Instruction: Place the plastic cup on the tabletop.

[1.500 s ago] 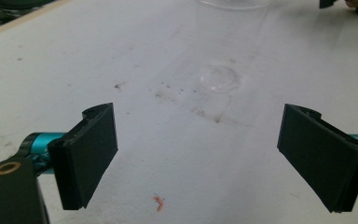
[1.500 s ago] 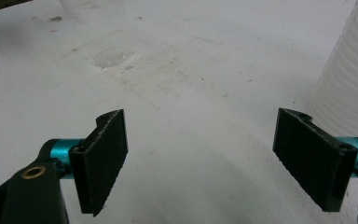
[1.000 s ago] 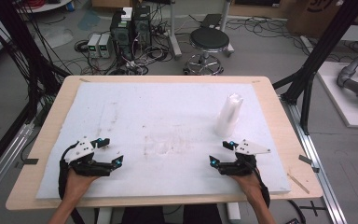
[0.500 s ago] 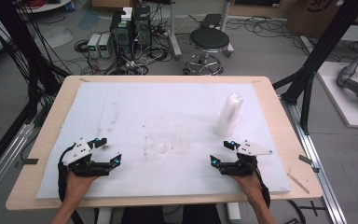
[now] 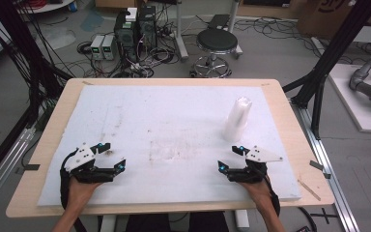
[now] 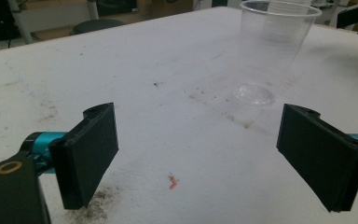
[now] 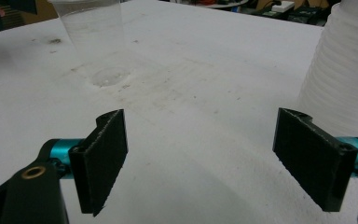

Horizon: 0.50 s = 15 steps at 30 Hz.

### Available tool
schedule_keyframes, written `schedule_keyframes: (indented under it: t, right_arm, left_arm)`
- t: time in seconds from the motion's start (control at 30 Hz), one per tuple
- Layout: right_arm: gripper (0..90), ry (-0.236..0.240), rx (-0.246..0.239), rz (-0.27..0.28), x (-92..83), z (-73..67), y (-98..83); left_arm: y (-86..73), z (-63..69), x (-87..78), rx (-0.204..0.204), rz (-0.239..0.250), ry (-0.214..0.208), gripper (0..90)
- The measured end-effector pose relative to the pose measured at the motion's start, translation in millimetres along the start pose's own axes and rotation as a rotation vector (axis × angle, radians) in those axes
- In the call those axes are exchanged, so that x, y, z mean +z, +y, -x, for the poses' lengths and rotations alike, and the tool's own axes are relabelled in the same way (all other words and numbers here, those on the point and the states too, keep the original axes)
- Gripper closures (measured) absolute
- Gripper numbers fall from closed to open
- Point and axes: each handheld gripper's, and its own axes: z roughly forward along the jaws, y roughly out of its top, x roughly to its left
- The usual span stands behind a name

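- Left gripper (image 5: 110, 163) rests at the near-left of the white foam mat (image 5: 174, 116); jaws spread wide, nothing between them.
- Clear plastic cup (image 6: 271, 51) stands upright on the mat ahead of the left gripper, apart from both tools; barely visible in the high view.
- Stack of white cups (image 5: 237, 118) stands upright at the right; just beyond the right gripper.
- Right gripper (image 5: 230, 158) rests at the near-right; jaws spread, empty.

Wooden table (image 5: 290, 140), white foam sheet (image 5: 174, 121), cup stack (image 5: 236, 118), clear cup (image 6: 272, 51)
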Motion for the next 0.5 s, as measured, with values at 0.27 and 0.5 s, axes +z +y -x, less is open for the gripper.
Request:
schedule_keyframes:
  t: [0.27,0.5]
  right_arm:
    - [17.4,0.005,0.005,0.006,-0.6,1.2,-0.3]
    - [17.4,-0.012,0.001,0.033,-3.0,0.4,-1.3]
  left_arm:
    - [-0.3,-0.6,-0.5,-0.002,0.002,0.000,12.6]
    - [-1.1,-1.4,-1.7,-0.019,0.016,0.007,13.1]
